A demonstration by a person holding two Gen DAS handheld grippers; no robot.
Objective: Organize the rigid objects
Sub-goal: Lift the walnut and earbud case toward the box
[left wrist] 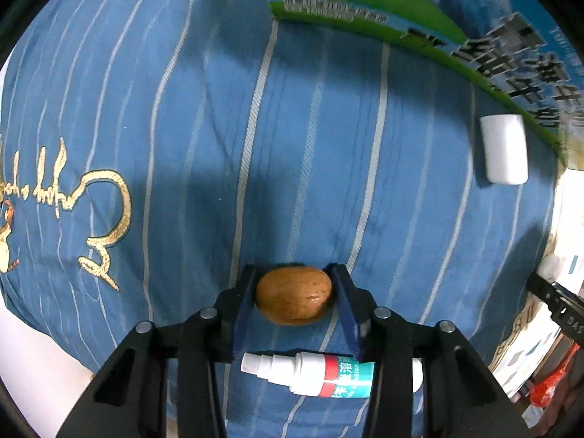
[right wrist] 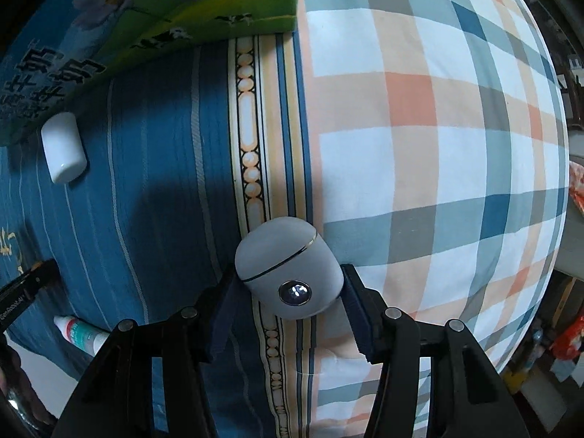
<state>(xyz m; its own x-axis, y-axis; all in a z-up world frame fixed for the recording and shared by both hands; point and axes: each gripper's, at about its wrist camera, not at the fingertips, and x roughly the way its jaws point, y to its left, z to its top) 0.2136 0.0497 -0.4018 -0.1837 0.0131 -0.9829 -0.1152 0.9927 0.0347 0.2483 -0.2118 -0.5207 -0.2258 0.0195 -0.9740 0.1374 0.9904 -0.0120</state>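
A white spray bottle with a red-and-teal label (left wrist: 310, 374) lies on the blue striped bedcloth (left wrist: 182, 109) nearest the left gripper (left wrist: 294, 294), which clamps a smooth brown oval nut (left wrist: 294, 299). The right gripper (right wrist: 290, 284) grips a grey rounded earbud case (right wrist: 288, 270). Farther off, a white cylindrical cap (left wrist: 504, 149) lies beside a green-and-blue milk carton box (left wrist: 365, 0).

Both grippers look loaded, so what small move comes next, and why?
Probably carry both toward the green carton: the left gripper grips a brown nut-like object, the right gripper a grey earbud case, both above the bedding.
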